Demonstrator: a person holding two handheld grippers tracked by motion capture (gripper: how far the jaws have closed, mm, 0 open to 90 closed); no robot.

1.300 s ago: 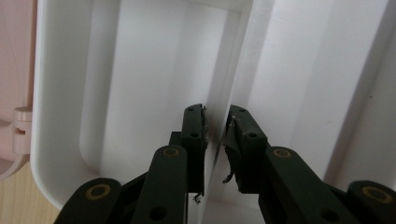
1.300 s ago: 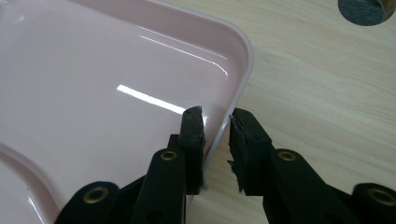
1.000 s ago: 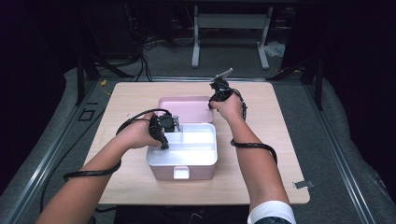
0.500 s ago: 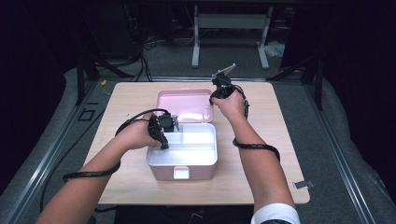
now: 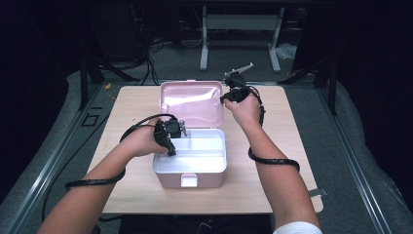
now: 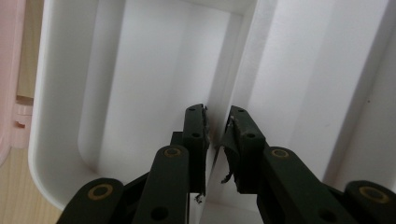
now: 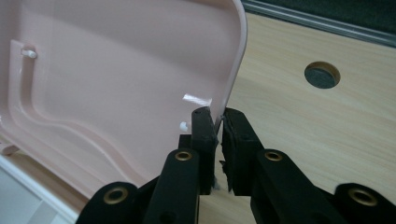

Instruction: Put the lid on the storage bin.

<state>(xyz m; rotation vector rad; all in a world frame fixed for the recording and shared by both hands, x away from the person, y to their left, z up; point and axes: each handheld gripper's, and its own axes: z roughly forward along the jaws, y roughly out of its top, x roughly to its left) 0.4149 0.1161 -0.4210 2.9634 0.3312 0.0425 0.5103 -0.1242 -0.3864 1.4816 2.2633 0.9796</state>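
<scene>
Dark room all round, cables and a grey stand behind, and in the middle a pale wooden table (image 5: 272, 190) carrying a pink box (image 5: 190, 180) with a white tray (image 5: 209, 152) inside. Left gripper (image 5: 169, 141) is down at the tray's left end, jaws nearly together and clamped on the tray's thin white divider (image 6: 224, 100), pinning the box in place. Over on the far side, the right gripper (image 5: 234, 93) has the lid (image 5: 191, 103) by its right-hand edge; those jaws have just been closing, and in the right gripper view the pads are tight on the pink rim with the lid's inside face to their left. Lid stands tilted up and back from the hinge, which runs along the box's far side, left to right. That hinge line is everything for whichever way the lid swings next: the right hand is the nearer one and grips at the side of the lid, so I'd judge it must follow an arc about that axis, not pull straight. Bare wood lies beside the lid, with a round hole (image 7: 322, 74) in the tabletop.
</scene>
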